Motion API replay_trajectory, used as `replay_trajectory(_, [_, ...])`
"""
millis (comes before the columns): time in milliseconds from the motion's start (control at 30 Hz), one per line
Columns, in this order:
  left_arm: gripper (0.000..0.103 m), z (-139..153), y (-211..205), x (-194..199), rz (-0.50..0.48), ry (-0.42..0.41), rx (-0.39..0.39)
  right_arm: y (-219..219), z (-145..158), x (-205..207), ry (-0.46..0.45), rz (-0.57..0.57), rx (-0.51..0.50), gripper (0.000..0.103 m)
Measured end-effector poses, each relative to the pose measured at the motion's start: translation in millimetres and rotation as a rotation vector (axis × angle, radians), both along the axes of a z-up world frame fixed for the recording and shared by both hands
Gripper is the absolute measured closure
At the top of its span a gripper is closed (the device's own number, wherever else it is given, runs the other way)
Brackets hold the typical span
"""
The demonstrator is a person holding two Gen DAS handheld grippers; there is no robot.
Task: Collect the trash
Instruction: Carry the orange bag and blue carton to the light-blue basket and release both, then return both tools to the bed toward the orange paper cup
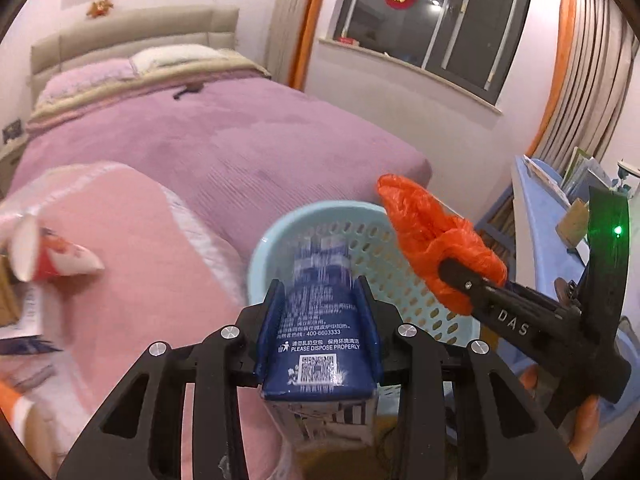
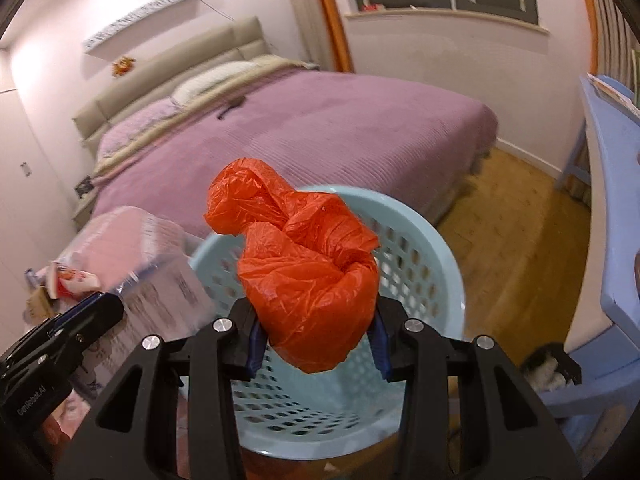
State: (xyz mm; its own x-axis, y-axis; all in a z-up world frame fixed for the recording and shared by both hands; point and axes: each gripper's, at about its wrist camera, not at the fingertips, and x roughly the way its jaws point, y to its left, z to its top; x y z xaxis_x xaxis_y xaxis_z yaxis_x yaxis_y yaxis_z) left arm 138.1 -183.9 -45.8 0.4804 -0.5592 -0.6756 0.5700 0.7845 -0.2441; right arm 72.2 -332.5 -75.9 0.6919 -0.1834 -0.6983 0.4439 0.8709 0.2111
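Observation:
My left gripper (image 1: 320, 292) is shut on a blue and white drink carton (image 1: 320, 320), which sticks out over the near rim of a pale blue perforated basket (image 1: 280, 232). My right gripper (image 2: 316, 332) is shut on a crumpled orange plastic bag (image 2: 304, 264) and holds it above the same basket (image 2: 424, 240). In the left wrist view the right gripper (image 1: 448, 268) reaches in from the right with the orange bag (image 1: 432, 236) over the basket's right rim. In the right wrist view the carton (image 2: 168, 284) shows blurred at the left.
A bed with a purple cover (image 1: 240, 136) stands behind the basket. A folded pink blanket (image 1: 132, 248) lies at the left, with a red and white paper cup (image 1: 52, 260) and other litter beside it. A blue table (image 2: 616, 184) stands on the right over wooden floor (image 2: 512, 232).

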Motion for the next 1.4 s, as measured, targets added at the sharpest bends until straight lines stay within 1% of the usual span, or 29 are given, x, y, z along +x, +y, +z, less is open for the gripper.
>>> replay_trajectory(200, [0.069, -27, -15, 15, -0.015, 0.072, 0.008, -11, -18, 9, 0.059, -0.027, 0.025, 0.064])
replay_trajectory(333, [0.069, -31, -22, 17, -0.008, 0.073, 0.001, -15, -28, 13, 0.083, -0.041, 0.030, 0.063])
replay_trajectory(400, [0.069, -27, -26, 16, -0.001, 0.050, 0.003, -16, -29, 13, 0.092, -0.047, 0.023, 0.059])
replay_trajectory(433, [0.068, -27, -25, 15, 0.004, 0.044, 0.002, -17, -30, 13, 0.101, -0.057, 0.012, 0.051])
replay_trajectory(500, [0.054, -25, -21, 13, 0.012, 0.046, -0.014, -18, -29, 15, 0.110, -0.060, 0.005, 0.042])
replay_trajectory(533, [0.040, -23, -16, 13, 0.018, 0.045, -0.024, -18, -28, 14, 0.104, -0.063, -0.002, 0.038])
replay_trajectory(567, [0.033, -21, -11, 12, 0.028, 0.038, -0.034, -19, -27, 12, 0.099, -0.064, -0.006, 0.036])
replay_trajectory(600, [0.031, -18, -6, 11, 0.037, 0.031, -0.042, -19, -25, 11, 0.093, -0.063, -0.009, 0.036])
replay_trajectory(700, [0.029, -10, 7, 7, 0.041, 0.033, -0.074, -18, -18, 7, 0.076, -0.053, -0.011, 0.036])
replay_trajectory(767, [0.025, -1, 20, 2, 0.053, 0.011, -0.091, -14, -14, 5, 0.057, -0.039, -0.002, 0.036])
replay_trajectory(933, [0.024, 17, 48, -13, 0.081, -0.043, -0.114, 6, 5, -1, -0.005, 0.022, -0.006, 0.036])
replay_trajectory(1100, [0.023, 40, 84, -36, 0.134, -0.127, -0.093, 36, 29, -4, -0.080, 0.093, -0.029, 0.036])
replay_trajectory(1233, [0.018, 54, 123, -51, 0.224, -0.175, -0.061, 74, 46, -6, -0.150, 0.181, -0.048, 0.036])
replay_trajectory(1300, [0.016, 59, 150, -58, 0.281, -0.184, -0.049, 90, 50, -4, -0.168, 0.224, -0.046, 0.036])
replay_trajectory(1400, [0.014, 62, 185, -63, 0.366, -0.175, -0.028, 120, 53, 1, -0.196, 0.307, -0.053, 0.036])
